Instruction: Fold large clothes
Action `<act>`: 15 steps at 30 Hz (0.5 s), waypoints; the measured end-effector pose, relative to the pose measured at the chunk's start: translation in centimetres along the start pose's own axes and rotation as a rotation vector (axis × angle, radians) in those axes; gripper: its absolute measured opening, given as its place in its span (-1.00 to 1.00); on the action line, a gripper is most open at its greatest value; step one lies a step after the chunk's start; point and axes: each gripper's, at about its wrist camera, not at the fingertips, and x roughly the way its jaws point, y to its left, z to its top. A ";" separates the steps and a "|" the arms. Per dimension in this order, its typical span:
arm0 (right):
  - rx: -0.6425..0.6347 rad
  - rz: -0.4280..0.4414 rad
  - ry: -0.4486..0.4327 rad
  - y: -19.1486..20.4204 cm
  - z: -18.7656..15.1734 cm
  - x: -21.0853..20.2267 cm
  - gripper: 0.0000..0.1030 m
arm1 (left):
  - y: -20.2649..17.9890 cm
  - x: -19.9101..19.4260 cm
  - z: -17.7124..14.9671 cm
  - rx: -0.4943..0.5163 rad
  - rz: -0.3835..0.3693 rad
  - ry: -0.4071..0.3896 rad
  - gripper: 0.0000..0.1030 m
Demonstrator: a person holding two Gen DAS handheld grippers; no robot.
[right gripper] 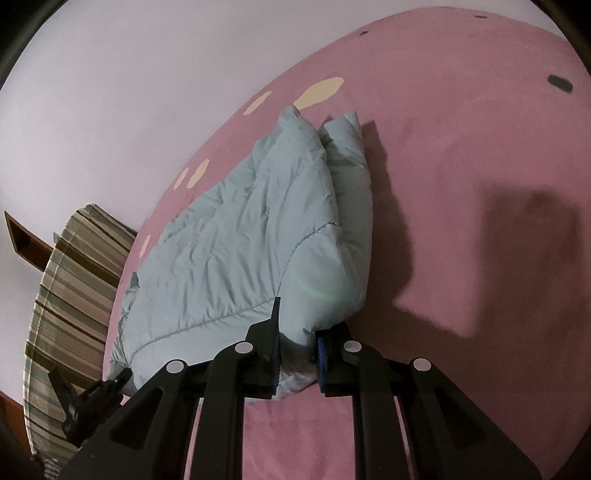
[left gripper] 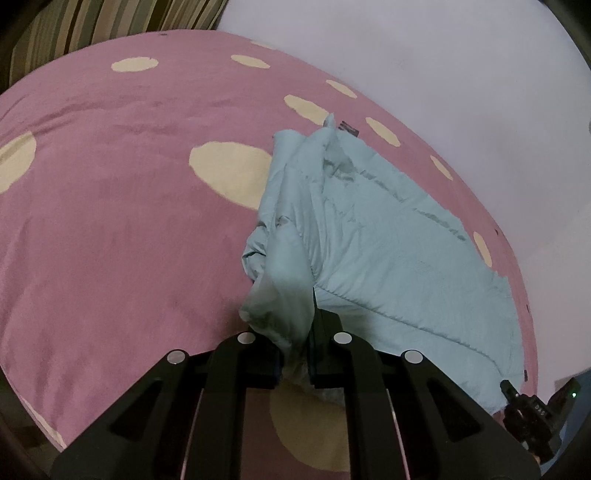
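striped cushion (left gripper: 92,26) at the far left, then a pink blanket (left gripper: 129,221) with cream spots across the bed, pale wall (left gripper: 461,74) beyond. the pale blue quilted garment (left gripper: 388,251) lies near the wall-side edge; left claw (left gripper: 295,354) and right claw (right gripper: 297,354) each pinch a corner.

The garment (left gripper: 388,243) lies on the blanket (left gripper: 129,221) — near its wall-side edge — striped cushion (right gripper: 70,295) beyond.
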 end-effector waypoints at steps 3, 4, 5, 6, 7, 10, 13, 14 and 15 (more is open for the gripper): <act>0.002 0.004 0.001 -0.3 -0.1 0.3 -0.71 | -0.1 0.3 -0.2 0.014 0.003 -0.001 -0.81; 0.004 0.007 0.001 -0.5 -0.2 0.3 -0.70 | -0.1 0.3 -0.3 0.020 0.004 -0.001 -0.81; 0.008 0.011 0.002 -0.6 -0.2 0.5 -0.69 | -0.1 0.2 -0.5 0.025 0.005 -0.003 -0.80; 0.011 0.016 0.002 -0.7 -0.3 0.5 -0.68 | -0.1 0.1 -0.4 0.029 0.005 -0.005 -0.79; 0.017 0.024 0.002 -0.9 -0.3 0.5 -0.62 | -0.1 0.1 -0.4 0.030 0.005 -0.005 -0.78; 0.033 0.032 -0.004 -1.3 -0.4 0.1 -0.52 | 0.0 -0.2 -0.6 0.030 0.010 -0.007 -0.69; 0.048 0.034 -0.014 -1.8 -0.6 -0.3 -0.34 | 0.1 -0.5 -0.7 0.017 0.009 -0.009 -0.44; 0.052 0.033 -0.020 -2.0 -0.6 -0.5 -0.30 | 0.2 -0.7 -0.7 0.013 0.013 -0.011 -0.37; 0.057 0.034 -0.023 -2.1 -0.6 -0.6 -0.29 | 0.3 -0.9 -0.8 0.010 0.012 -0.014 -0.30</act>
